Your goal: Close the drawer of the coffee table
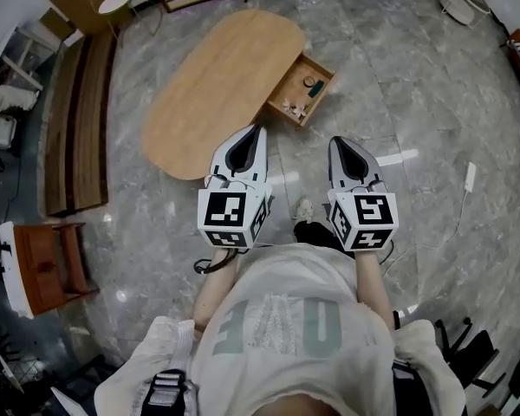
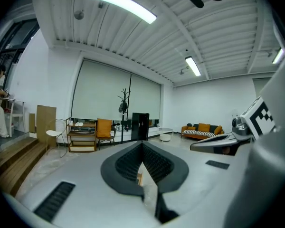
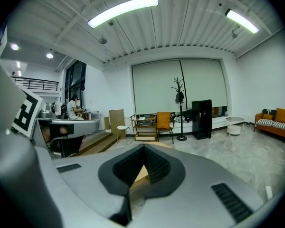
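The head camera looks steeply down from the person's head, close over the left gripper (image 1: pixel 258 131) and right gripper (image 1: pixel 337 141), with the coffee table (image 1: pixel 217 85) just ahead. Each gripper camera sits right behind its own jaws, facing almost level across the room. Both take in the far orange chair (image 2: pixel 104 127) and coat stand (image 2: pixel 123 103).

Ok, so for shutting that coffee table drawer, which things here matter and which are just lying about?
For the job:
table
open drawer
left claw, shut, empty
right claw, shut, empty

Lying about:
bits in the drawer
power strip on the floor
wooden steps
white chair
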The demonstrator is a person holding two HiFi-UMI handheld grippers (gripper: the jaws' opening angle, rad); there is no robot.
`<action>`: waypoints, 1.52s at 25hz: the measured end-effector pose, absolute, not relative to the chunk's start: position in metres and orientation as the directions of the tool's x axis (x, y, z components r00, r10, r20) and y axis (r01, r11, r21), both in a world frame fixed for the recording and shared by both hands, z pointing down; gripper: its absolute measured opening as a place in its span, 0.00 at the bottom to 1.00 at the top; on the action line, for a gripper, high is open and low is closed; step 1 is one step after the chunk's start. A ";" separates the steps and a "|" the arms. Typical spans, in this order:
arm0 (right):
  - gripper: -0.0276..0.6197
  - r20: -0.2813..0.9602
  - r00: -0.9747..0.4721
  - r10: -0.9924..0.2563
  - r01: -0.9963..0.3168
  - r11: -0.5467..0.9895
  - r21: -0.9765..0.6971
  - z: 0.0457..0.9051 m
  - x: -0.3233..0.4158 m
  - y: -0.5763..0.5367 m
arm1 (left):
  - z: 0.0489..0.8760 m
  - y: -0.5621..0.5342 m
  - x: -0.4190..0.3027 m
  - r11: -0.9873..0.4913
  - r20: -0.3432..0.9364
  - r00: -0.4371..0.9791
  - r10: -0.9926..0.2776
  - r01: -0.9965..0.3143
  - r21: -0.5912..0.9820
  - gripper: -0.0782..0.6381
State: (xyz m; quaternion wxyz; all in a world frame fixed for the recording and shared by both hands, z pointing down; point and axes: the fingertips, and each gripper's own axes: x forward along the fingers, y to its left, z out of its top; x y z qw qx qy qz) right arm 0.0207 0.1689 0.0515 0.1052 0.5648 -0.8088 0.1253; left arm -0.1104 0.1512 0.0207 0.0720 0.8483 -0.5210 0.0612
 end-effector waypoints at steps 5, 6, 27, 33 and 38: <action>0.05 0.330 -0.385 -0.862 -0.920 0.389 -0.059 0.047 0.051 0.084 | 0.019 0.076 -0.080 -0.413 0.170 0.420 -0.891 -0.907 0.077 0.12; 0.05 0.331 -0.391 -0.859 -0.917 0.396 -0.055 0.046 0.056 0.071 | 0.018 0.065 -0.075 -0.405 0.170 0.413 -0.895 -0.911 0.081 0.12; 0.05 0.248 -0.344 -0.906 -0.937 0.348 -0.030 0.027 0.047 -0.042 | 0.007 -0.063 -0.074 -0.455 0.149 0.456 -0.877 -0.890 0.045 0.12; 0.05 0.265 -0.334 -0.905 -0.942 0.331 -0.056 0.037 0.039 -0.063 | 0.009 -0.088 -0.082 -0.485 0.138 0.485 -0.863 -0.874 0.035 0.12; 0.05 0.291 -0.309 -0.905 -0.951 0.303 -0.068 0.055 0.045 -0.082 | 0.023 -0.111 -0.073 -0.525 0.144 0.523 -0.840 -0.851 0.028 0.12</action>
